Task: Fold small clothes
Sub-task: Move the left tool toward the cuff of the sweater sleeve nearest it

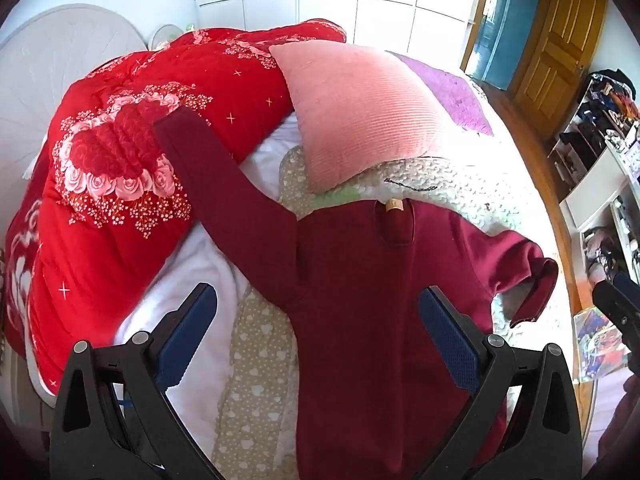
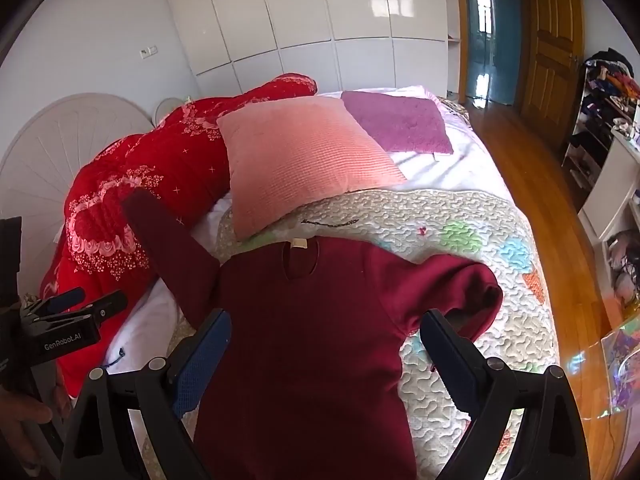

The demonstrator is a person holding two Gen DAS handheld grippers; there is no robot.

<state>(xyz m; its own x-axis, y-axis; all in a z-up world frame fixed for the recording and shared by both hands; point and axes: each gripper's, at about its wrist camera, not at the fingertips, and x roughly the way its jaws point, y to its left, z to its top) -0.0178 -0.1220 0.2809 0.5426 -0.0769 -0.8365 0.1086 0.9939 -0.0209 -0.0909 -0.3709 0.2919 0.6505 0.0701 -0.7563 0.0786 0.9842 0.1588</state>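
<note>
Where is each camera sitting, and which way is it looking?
Left wrist: sits on the left claw, looking down the bed at the dark red top; its open fingers show, and the right claw's tip at the right edge.
Right wrist: sits on the right claw, same way; open fingers, the left claw and a hand show.
Both share the top, pink pillow and red quilt.

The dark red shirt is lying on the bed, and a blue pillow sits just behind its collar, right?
Not quite. The pillow behind the collar of the dark red shirt is pink, not blue. The right wrist view shows it clearly. The shirt does lie on the bed.
</note>
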